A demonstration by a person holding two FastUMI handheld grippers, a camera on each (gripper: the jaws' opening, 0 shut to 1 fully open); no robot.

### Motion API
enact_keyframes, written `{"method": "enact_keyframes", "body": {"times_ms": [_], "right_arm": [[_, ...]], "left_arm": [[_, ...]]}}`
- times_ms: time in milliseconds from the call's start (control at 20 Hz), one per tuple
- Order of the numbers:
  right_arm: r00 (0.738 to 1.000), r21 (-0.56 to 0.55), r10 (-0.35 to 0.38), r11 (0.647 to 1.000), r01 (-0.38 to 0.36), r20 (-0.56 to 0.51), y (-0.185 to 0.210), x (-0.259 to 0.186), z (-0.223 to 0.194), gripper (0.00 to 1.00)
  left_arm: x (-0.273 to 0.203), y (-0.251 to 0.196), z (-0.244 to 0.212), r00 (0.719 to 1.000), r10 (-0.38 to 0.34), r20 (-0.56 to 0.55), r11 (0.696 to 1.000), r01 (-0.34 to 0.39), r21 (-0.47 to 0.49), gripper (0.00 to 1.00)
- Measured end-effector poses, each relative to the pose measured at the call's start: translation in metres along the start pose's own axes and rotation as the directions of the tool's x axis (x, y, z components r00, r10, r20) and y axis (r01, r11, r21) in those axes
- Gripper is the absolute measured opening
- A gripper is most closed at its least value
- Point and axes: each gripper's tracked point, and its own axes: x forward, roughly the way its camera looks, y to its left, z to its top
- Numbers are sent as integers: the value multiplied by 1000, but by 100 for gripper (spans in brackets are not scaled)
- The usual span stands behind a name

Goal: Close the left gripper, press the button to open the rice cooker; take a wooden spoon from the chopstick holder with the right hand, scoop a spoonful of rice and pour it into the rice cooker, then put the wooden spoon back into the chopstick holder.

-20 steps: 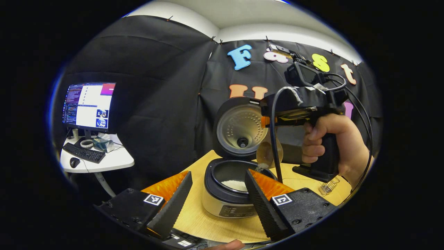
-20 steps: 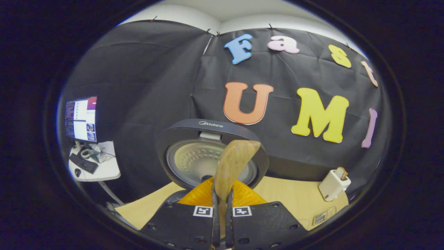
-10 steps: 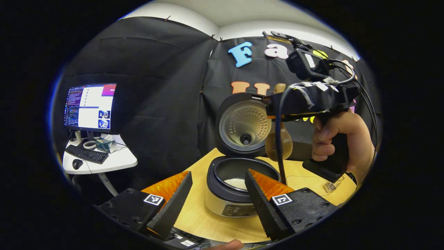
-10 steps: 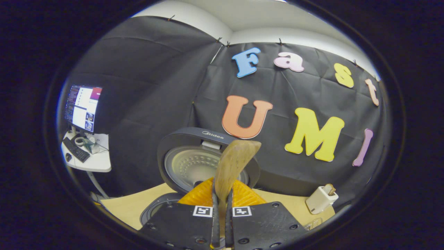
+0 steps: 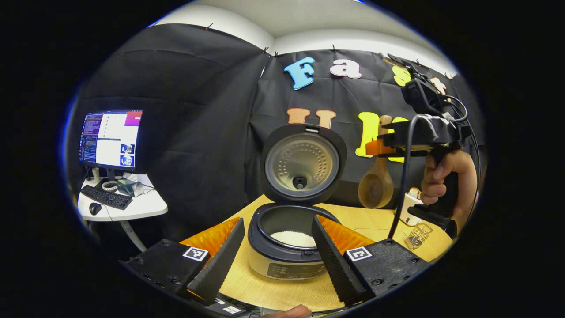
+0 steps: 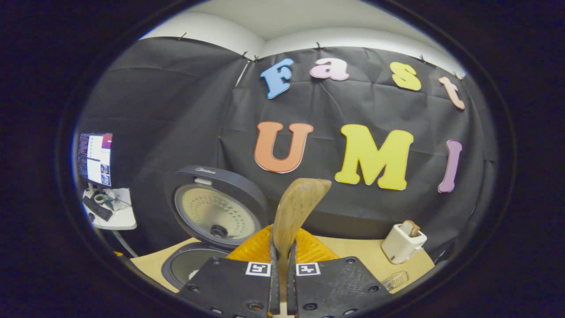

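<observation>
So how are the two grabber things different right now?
The left gripper has its fingers spread wide with nothing between them, while the right gripper is pinched shut on the wooden spoon. The left gripper sits low, pointing at the open rice cooker; the right gripper is held up high to the cooker's right, with the spoon's bowl hanging down. Both are held by a person.

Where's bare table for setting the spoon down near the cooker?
Bare table lies between the rice cooker and the white holder. It gets crowded by the holder, where a small wire rack sits.
</observation>
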Motion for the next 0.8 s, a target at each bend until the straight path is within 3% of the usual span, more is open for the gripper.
{"method": "enact_keyframes", "body": {"times_ms": [350,800], "right_arm": [[991,40,-126,991,128,-33,-119,9,-24,7],[939,98,-320,938,333,-128,-273,11,-72,7]], "left_arm": [[-2,-26,0,999,-32,4,998,32,52,98],[-10,-40,8,997,-64,40,995,61,81,97]]}}
